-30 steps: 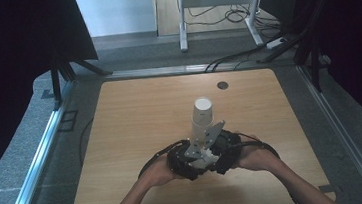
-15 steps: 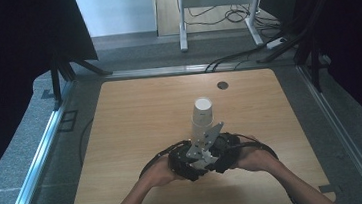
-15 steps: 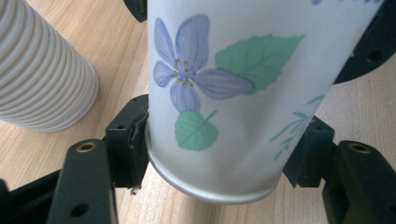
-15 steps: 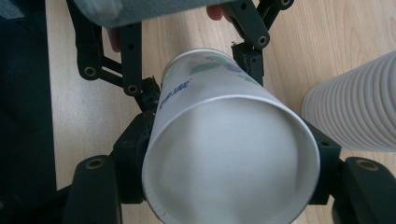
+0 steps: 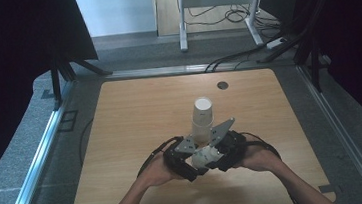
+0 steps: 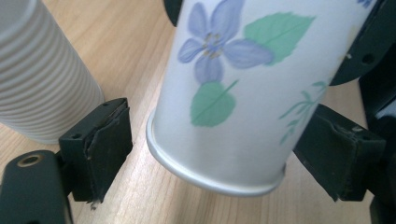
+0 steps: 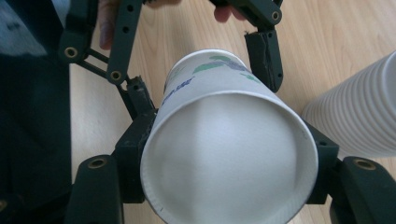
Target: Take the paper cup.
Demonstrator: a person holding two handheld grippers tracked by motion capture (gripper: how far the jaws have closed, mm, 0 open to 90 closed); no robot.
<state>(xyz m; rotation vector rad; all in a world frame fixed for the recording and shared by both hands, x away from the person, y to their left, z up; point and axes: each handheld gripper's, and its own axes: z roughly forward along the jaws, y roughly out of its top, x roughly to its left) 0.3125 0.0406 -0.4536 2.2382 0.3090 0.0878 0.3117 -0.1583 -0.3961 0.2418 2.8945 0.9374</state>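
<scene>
A paper cup [image 5: 206, 155] with purple flowers and green leaves lies level between both grippers, just in front of an upside-down stack of ribbed white cups [image 5: 202, 117]. My right gripper [image 7: 229, 144] is shut on the cup [image 7: 224, 154] near its open rim, pads pressed on both sides. My left gripper [image 6: 219, 149] stands around the cup's base end [image 6: 233, 93]. Its jaws have just been opening, and its left pad [image 6: 105, 144] is clear of the cup wall. In the high view the left gripper [image 5: 197, 158] and right gripper [image 5: 216, 154] face each other.
The ribbed stack [image 6: 42, 74] stands close beside the left jaw and at the right edge of the right gripper view [image 7: 355, 116]. A small black disc [image 5: 222, 85] lies far back on the wooden table [image 5: 134, 111]. Metal rails [image 5: 34, 166] run along both sides.
Hands, floral cup and stack keep their places in the high view; no shift is visible there.
</scene>
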